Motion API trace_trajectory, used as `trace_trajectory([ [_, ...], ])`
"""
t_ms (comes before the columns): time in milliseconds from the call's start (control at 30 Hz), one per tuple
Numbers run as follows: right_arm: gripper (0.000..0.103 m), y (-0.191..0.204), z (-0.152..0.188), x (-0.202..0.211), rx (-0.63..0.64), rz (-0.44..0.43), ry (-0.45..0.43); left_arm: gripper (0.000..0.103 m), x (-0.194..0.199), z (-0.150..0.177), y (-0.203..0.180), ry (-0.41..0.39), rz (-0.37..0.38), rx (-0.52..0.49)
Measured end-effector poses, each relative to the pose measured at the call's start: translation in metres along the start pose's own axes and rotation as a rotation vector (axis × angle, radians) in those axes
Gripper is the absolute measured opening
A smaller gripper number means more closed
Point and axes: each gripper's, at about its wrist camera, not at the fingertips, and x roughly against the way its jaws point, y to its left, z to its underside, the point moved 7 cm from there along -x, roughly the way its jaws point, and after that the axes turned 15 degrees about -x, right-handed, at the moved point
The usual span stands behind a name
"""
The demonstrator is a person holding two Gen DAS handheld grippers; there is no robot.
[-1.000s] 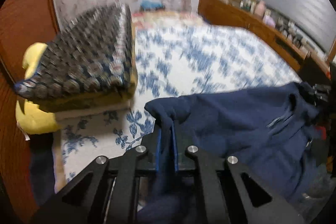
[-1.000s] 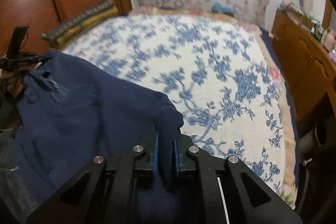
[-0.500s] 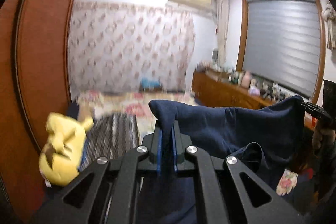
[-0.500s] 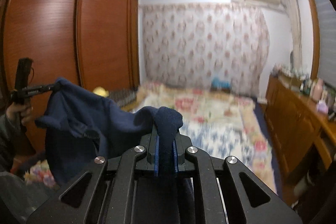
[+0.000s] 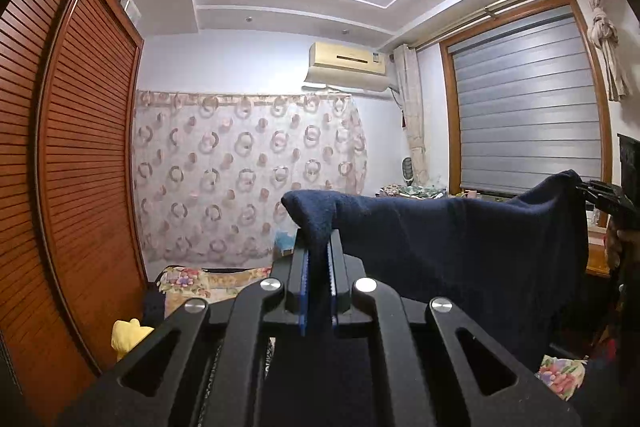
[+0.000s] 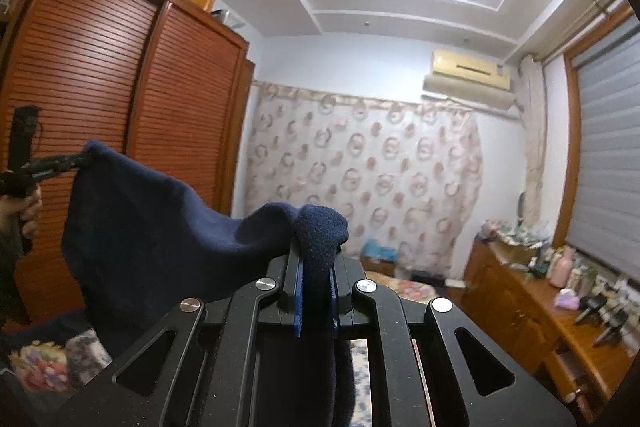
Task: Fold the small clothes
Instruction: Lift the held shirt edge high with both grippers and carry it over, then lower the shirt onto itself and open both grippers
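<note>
A dark navy fleece garment (image 5: 460, 247) hangs stretched in the air between both grippers. My left gripper (image 5: 318, 259) is shut on one top corner, the cloth bunched over its blue pads. My right gripper (image 6: 316, 263) is shut on the other top corner of the navy garment (image 6: 160, 227). In the left wrist view the right gripper (image 5: 600, 189) shows at the far right edge, pinching the cloth. In the right wrist view the left gripper (image 6: 60, 163) shows at the far left, held by a hand (image 6: 24, 211). Both point level, high above the bed.
A brown slatted wardrobe (image 5: 72, 167) stands on the left. A floral bed cover (image 5: 208, 279) and a yellow plush toy (image 5: 128, 335) lie low in view. A wooden dresser (image 6: 552, 315) crowded with bottles runs along the right wall under a shuttered window (image 5: 528, 107).
Both grippers have risen and tilted up from the bed, lifting the navy garment off the blue-flowered cover until it hangs free. Both grips have stayed shut on it.
</note>
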Motion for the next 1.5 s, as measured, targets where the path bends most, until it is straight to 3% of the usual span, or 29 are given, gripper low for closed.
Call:
trace_trajectory([
  [433,0.007,-0.031,-0.005,0.031,0.034,0.082,-0.003,0.006,-0.002,-0.015,-0.01,-0.031,0.026,-0.011],
  [600,0.007,-0.043,-0.004,0.023,0.051,0.106,0.022,0.006,-0.026,-0.009,-0.013,0.004,0.034,-0.012],
  [800,0.007,-0.083,0.045,-0.048,0.065,0.151,0.168,0.006,-0.109,0.046,-0.026,0.128,0.034,-0.028],
  [1000,0.007,-0.146,0.15,-0.154,0.031,0.176,0.349,0.006,-0.218,0.134,-0.042,0.287,0.056,-0.008],
  [1133,0.007,-0.183,0.202,-0.213,-0.011,0.194,0.441,0.006,-0.272,0.174,-0.051,0.398,0.071,0.004],
  [1500,0.007,-0.236,0.272,-0.316,-0.066,0.195,0.627,0.006,-0.354,0.234,-0.072,0.589,0.098,0.018],
])
